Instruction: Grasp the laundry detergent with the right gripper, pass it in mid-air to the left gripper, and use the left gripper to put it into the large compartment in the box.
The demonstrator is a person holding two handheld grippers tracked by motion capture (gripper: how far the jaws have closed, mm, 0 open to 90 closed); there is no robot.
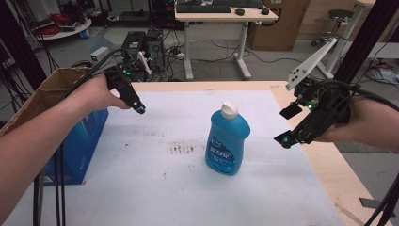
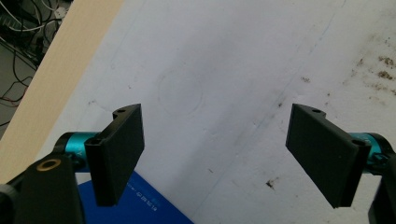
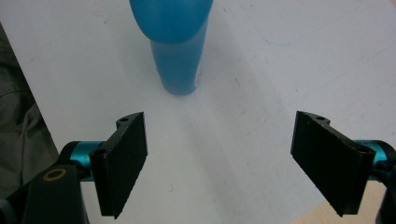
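Observation:
A blue bottle [image 1: 227,143] with a white cap stands upright near the middle of the white table cover [image 1: 155,188]. My left gripper [image 1: 139,108] hovers over the cover's far left part, well left of the bottle, open, with bare cover between its jaws [image 2: 215,154]. My right gripper [image 1: 284,140] is held to the right of the bottle, a little apart from it, open and empty. In the right gripper view the bottle [image 3: 177,51] rises ahead of the open right gripper [image 3: 219,163], beyond the jaws.
A blue cardboard box [image 1: 77,141] with open brown flaps stands at the table's left edge; its corner [image 2: 135,205] shows under the left gripper. Bare wood table edge [image 1: 329,169] runs along the right. Dark stains [image 1: 181,149] mark the cover left of the bottle.

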